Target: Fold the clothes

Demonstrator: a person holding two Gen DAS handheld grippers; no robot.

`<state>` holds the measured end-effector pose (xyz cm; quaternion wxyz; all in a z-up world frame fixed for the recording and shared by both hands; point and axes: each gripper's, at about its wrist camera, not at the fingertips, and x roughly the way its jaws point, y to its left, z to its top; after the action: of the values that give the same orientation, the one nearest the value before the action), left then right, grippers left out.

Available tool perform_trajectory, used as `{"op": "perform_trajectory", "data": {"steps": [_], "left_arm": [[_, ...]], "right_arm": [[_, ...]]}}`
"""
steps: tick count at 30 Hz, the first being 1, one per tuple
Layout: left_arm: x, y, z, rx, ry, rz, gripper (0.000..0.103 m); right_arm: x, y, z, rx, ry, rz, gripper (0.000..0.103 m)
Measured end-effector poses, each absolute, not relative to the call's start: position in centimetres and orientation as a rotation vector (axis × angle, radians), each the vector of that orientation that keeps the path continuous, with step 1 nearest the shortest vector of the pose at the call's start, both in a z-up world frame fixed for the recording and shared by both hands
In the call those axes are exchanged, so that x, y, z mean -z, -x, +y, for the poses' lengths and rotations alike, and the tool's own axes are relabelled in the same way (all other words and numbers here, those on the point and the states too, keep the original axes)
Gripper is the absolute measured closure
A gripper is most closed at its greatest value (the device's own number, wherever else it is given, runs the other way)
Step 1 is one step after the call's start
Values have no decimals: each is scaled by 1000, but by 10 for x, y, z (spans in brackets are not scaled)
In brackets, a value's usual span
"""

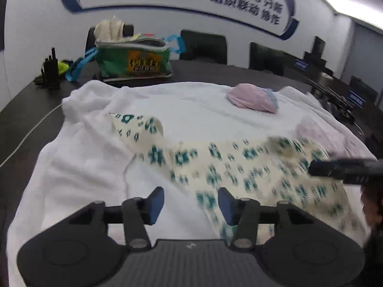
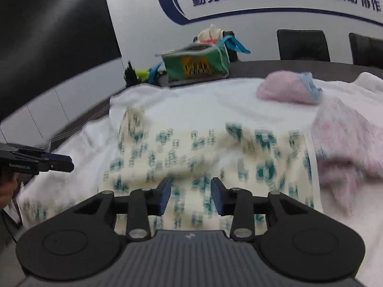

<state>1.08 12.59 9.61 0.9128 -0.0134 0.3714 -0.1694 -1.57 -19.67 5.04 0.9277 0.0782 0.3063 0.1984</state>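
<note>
Cream garment point(image 1: 251, 167) w/ teal print lies rumpled, part-folded.

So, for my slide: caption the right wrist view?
Open right tongs above teal-print cloth on white towel.

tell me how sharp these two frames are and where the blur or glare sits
Left wrist view: the patterned cloth is motion-smeared, left gripper sharp, ceiling light glare top right. Right wrist view: same cloth blurred, pink garment soft, right gripper crisp; fisheye bends the wall lettering.
</note>
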Motion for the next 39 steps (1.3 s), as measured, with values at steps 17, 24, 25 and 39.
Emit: {"op": "perform_trajectory", "data": {"steps": [17,24,25,39], "left_arm": [[-59,-98,154,276,383,775,102],[-36,-107,152,228,423,660,96],[-33,-108,153,230,413,681,92],[-97,28,111,350,99,655,41]], "right_arm": [[-40,-95,-209,-459,-403,617,100],[-17,-117,-198,-359,-319,635,99],[-12,-120,-192,-330,-278,653,98],[-61,-15,-190,-468,43,577,74]]}}
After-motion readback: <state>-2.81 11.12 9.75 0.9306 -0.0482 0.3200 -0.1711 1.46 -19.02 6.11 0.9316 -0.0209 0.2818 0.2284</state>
